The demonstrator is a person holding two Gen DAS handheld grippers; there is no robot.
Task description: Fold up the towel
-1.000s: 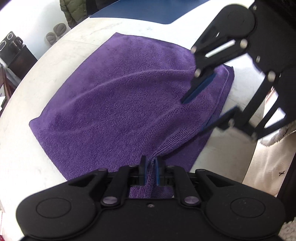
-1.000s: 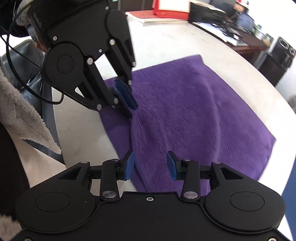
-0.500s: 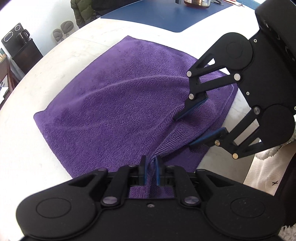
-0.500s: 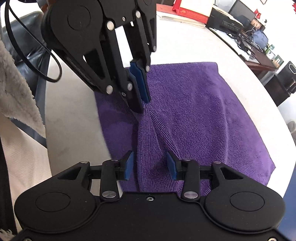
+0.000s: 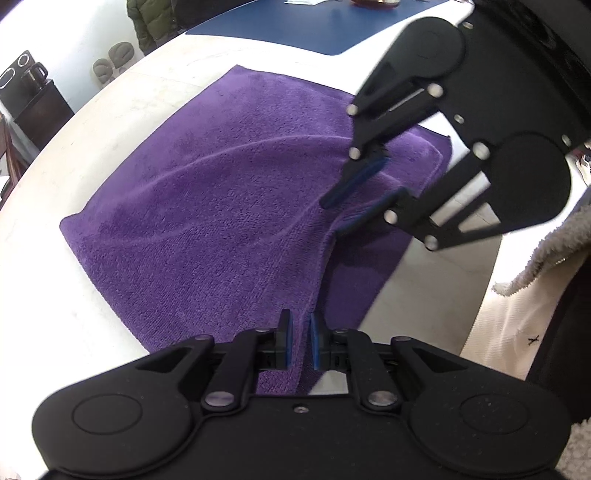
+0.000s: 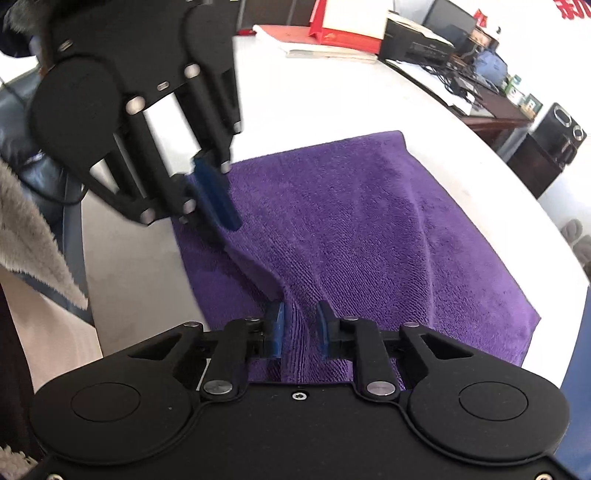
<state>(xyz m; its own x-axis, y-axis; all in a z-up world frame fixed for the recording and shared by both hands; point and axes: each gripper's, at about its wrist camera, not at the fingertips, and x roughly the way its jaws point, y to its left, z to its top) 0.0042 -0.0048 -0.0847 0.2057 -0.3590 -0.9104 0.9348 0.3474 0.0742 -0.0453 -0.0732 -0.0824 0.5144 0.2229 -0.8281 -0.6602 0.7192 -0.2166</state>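
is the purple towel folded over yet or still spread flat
Mostly spread. The purple towel lies open on the white table; only its near edge is raised, pinched by the left gripper and the right gripper.

Left gripper (image 5: 299, 341) pinches the purple towel's (image 5: 221, 206) near edge; right gripper (image 5: 349, 201) grips a raised fold.

An office or meeting room. The large white counter (image 6: 332, 96) with a rounded edge carries a stack of red folders and papers (image 6: 332, 40) at its far side. Behind it a dark desk (image 6: 491, 103) holds a printer (image 6: 417, 44), a monitor (image 6: 454, 18) and tangled cables. A blue mat (image 5: 314, 29) covers the counter's other end, and a black cabinet (image 5: 37, 110) stands against the white wall.
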